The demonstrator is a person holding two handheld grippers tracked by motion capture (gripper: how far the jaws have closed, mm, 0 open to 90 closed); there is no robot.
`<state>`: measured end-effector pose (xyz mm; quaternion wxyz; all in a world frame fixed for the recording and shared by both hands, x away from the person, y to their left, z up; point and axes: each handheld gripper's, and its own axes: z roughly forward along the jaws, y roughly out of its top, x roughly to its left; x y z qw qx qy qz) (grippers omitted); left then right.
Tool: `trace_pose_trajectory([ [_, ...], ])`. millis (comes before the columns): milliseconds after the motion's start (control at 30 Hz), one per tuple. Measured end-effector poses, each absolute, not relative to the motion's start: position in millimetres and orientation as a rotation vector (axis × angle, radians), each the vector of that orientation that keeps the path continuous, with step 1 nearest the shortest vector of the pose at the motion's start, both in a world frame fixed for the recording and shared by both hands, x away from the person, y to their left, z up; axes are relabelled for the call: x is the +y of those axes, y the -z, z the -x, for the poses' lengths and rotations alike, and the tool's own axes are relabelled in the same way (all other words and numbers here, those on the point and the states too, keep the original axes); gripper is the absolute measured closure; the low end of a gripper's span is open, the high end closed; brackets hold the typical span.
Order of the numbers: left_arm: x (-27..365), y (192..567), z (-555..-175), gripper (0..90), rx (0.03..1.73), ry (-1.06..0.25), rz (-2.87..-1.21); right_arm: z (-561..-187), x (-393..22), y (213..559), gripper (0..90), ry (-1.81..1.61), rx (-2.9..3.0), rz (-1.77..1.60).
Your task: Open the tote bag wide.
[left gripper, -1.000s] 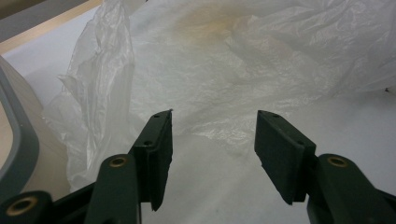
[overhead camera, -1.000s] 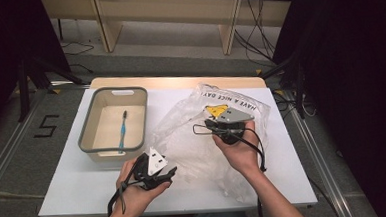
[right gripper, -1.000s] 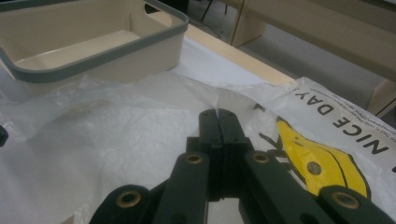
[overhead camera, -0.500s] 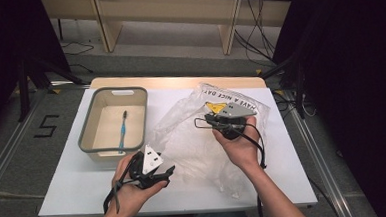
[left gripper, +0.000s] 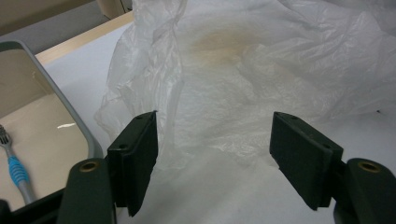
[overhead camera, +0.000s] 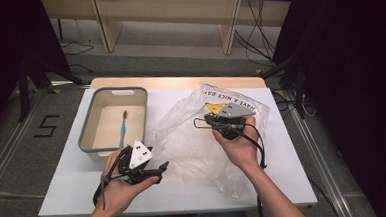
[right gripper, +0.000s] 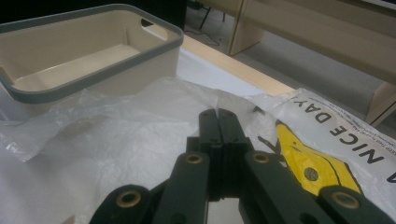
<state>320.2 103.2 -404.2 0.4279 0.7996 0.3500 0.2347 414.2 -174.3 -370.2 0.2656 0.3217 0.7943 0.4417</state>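
A crumpled clear plastic bag (overhead camera: 192,138) with black lettering and a yellow print lies on the white table. My left gripper (overhead camera: 160,173) hovers at the bag's near left edge, pointing right. Its jaws have just been opening and stand open (left gripper: 215,140), with nothing between the pads; the bag (left gripper: 243,70) lies beyond them. My right gripper (overhead camera: 207,120) rests over the bag's far part beside the yellow print, jaws shut (right gripper: 217,116). Whether film is pinched between them I cannot make out. A blue toothbrush (overhead camera: 122,129) lies in the bin (overhead camera: 87,144).
The grey-rimmed beige bin (right gripper: 93,88) stands at the table's left, close to the bag. The toothbrush (left gripper: 16,168) lies inside the bin's wall (left gripper: 88,135). Bare white table shows along the near edge. Wooden furniture legs and cables stand on the floor beyond.
My left gripper has risen slightly and drifted left, and its jaws have spread wider. The right gripper and the bag stay where they were.
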Motion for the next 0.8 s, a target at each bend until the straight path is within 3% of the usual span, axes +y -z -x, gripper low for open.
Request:
trace_pose_trajectory([
  [800, 135.9, 404.2, -328.4, 30.1, 0.95, -0.586, -1.961, -418.0, -175.0, 371.0, 90.0, -1.2, 2.152, -0.898],
])
